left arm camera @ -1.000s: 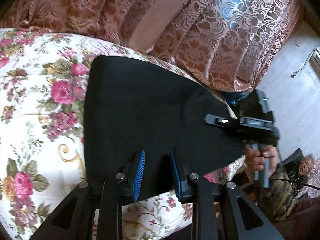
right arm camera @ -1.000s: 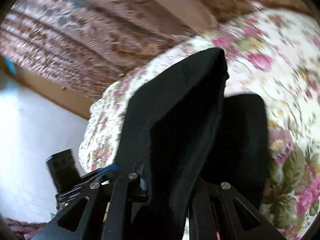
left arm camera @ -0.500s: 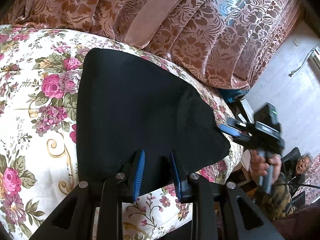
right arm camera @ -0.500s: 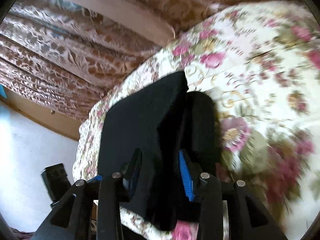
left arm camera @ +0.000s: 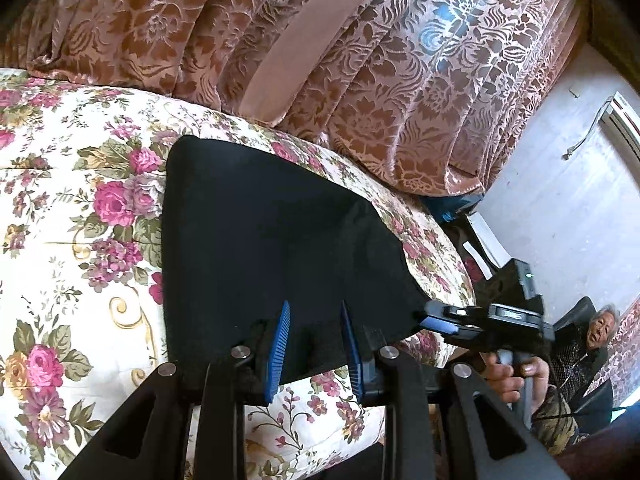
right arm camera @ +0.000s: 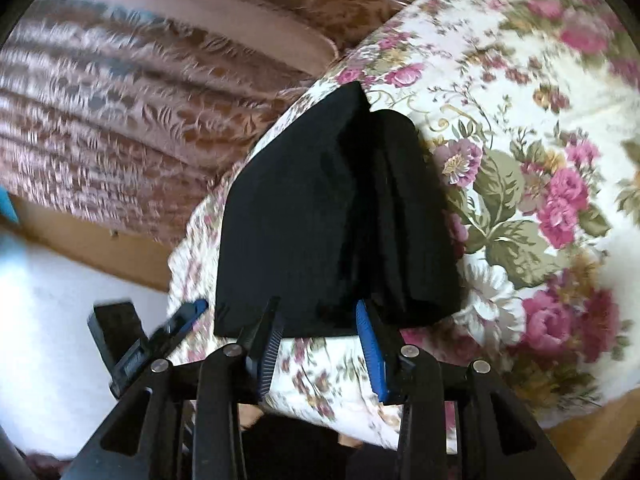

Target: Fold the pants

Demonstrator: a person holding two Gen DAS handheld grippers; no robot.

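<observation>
The black pants lie folded flat on the floral bedspread. My left gripper is open, its blue pads over the pants' near edge, holding nothing. In the right wrist view the pants show as a folded stack with layered edges on the right. My right gripper is open at the stack's near edge, empty. The right gripper also shows in the left wrist view, at the pants' right corner. The left gripper shows in the right wrist view, at the lower left.
Brown patterned curtains hang behind the bed. The bed's edge drops off at the right toward a pale floor. A seated person is at the far right. A wooden skirting runs below the curtain.
My right gripper has let go of the pants, opened, and drawn back to the near edge. The lifted fold now lies flat on the bed. My left gripper stays open.
</observation>
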